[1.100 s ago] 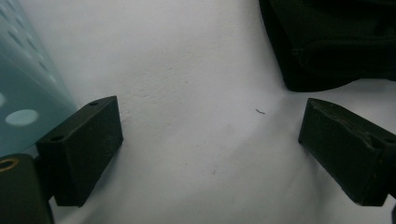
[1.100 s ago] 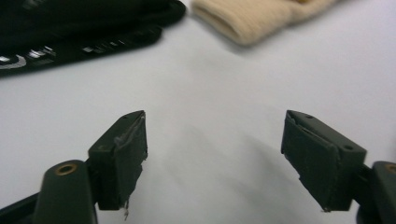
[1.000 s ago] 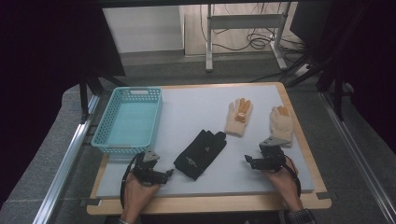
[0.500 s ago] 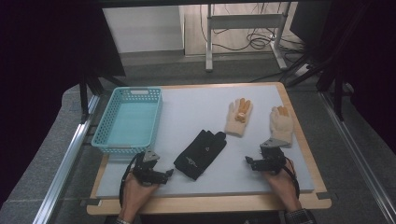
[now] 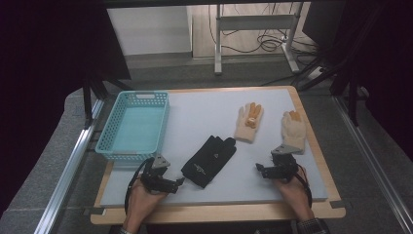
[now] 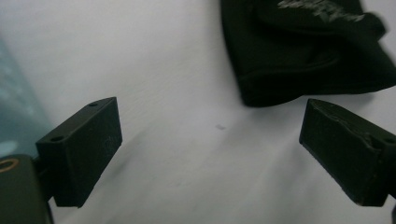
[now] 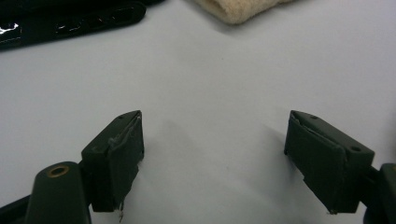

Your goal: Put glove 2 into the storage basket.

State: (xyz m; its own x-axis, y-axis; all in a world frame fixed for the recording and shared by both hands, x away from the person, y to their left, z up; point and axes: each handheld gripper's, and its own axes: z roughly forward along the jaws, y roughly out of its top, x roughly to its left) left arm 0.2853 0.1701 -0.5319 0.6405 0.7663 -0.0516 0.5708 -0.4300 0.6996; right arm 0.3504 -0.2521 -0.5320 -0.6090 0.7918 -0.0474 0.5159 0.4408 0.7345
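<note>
A black glove lies flat in the middle of the white mat; its cuff shows ahead in the left gripper view. Two cream gloves with orange marks lie at the right, one nearer the middle and one close to the mat's right edge. My left gripper rests low on the mat just left of the black glove, open and holding nothing. My right gripper sits in front of the right cream glove, open over bare mat. A cream cuff lies ahead of it.
A turquoise plastic basket stands on the left side of the mat, with nothing in it that I can see. The wooden table edge runs along the front. Metal rails flank the table, and a desk frame with cables stands behind.
</note>
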